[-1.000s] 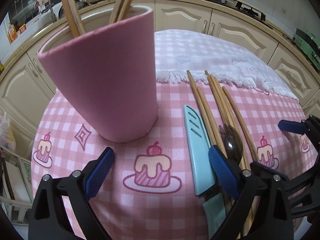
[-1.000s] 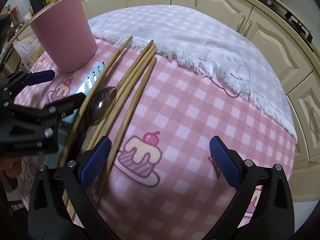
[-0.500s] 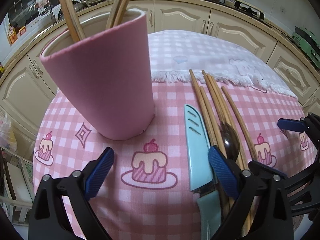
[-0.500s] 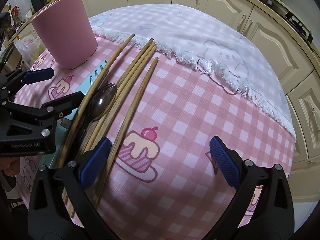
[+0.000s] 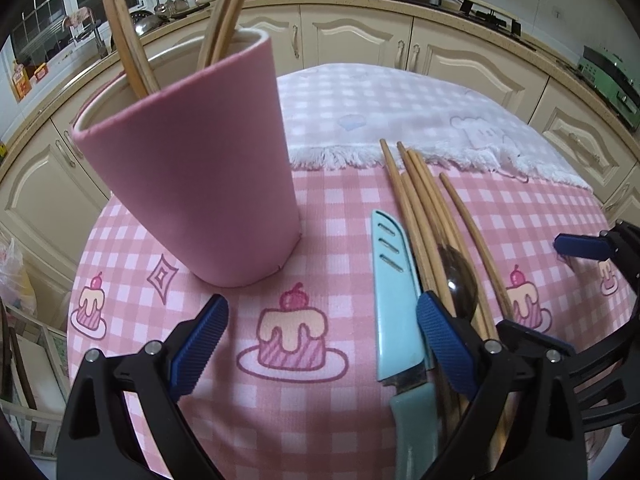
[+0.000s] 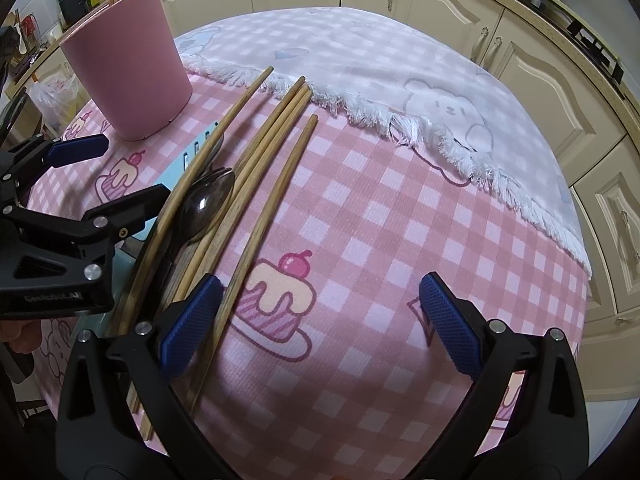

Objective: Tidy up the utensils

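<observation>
A pink cup (image 5: 192, 168) (image 6: 128, 68) stands on the pink checked cloth with several wooden chopsticks sticking out of it. Right of it lie a light blue knife (image 5: 394, 296), a dark metal spoon (image 5: 460, 284) (image 6: 206, 204) and several loose wooden chopsticks (image 5: 420, 216) (image 6: 272, 148). My left gripper (image 5: 320, 344) hovers open just in front of the cup, its right finger over the spoon and chopstick ends. My right gripper (image 6: 316, 324) is open above the cloth, its left finger beside the rightmost chopstick (image 6: 268, 216). Neither holds anything.
A white fringed cloth (image 6: 400, 80) covers the far half of the round table. Cream kitchen cabinets (image 5: 360, 40) and a counter curve around behind it. A plastic bag (image 6: 52, 96) sits beyond the table's left edge.
Both grippers have drawn back slightly toward the near table edge, so the cup and utensils sit a little farther off. Nothing was grasped or moved.
</observation>
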Available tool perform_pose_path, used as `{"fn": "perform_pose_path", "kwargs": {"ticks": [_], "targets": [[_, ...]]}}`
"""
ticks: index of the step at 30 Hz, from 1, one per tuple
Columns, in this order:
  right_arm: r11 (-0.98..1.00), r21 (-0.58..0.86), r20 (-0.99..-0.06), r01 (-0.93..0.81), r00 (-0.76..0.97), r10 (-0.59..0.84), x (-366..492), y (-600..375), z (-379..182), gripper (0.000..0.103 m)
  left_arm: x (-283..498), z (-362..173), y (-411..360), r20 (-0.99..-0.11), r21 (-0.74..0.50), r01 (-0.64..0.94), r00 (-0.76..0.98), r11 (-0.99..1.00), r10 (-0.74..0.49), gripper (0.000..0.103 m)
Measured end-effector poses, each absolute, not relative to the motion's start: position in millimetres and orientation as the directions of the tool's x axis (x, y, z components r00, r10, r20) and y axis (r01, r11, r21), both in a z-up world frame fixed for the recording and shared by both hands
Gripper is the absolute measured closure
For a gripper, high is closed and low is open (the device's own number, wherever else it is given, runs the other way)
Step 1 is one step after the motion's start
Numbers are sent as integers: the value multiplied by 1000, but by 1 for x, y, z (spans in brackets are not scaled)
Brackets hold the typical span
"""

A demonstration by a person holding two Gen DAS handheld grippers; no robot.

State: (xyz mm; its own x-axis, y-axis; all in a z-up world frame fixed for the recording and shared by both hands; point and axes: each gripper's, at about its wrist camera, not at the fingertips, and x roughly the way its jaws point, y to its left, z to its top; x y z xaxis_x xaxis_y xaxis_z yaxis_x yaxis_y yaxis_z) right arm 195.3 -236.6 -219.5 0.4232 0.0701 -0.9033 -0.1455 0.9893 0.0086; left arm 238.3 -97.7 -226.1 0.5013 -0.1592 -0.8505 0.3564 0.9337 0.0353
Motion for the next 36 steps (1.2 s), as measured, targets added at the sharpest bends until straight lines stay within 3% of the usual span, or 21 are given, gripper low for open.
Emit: {"fn": "perform_pose_path", "kwargs": {"ticks": [8,12,14,19,24,28,31,34,36], "targets": [[990,10,-903,-144,424,70,195,-238,-219,6,241,-226,-107,-848,66,380,508,923,-148,11],[989,7,-905,-145,420,68,195,-239,-219,6,238,-222,-114,-852,42,429,488,902,-192,35],[989,8,-907,-145,416,69,195,-240,-219,8,239,-222,-116,-854,27,447,475,894,-211,42],[991,14,-905,-136,420,70,200,-240,-216,16,240,-219,-126,-866,-56,508,404,860,-295,83],[990,14,-906,-138,417,71,208,-238,-215,21,245,-223,-125,-871,-151,501,339,852,-354,75],[989,16,-906,-145,416,76,211,-239,-214,24,246,-225,-128,-873,-136,511,343,849,-346,79],[988,22,-905,-151,416,84,212,-238,-212,33,247,-224,-127,-872,-150,507,336,849,-355,79],[991,34,-905,-129,416,86,217,-243,-209,52,248,-223,-127,-875,-140,518,334,844,-351,79],[991,42,-907,-127,410,91,221,-244,-209,54,248,-222,-126,-876,-137,521,333,843,-348,79]]}}
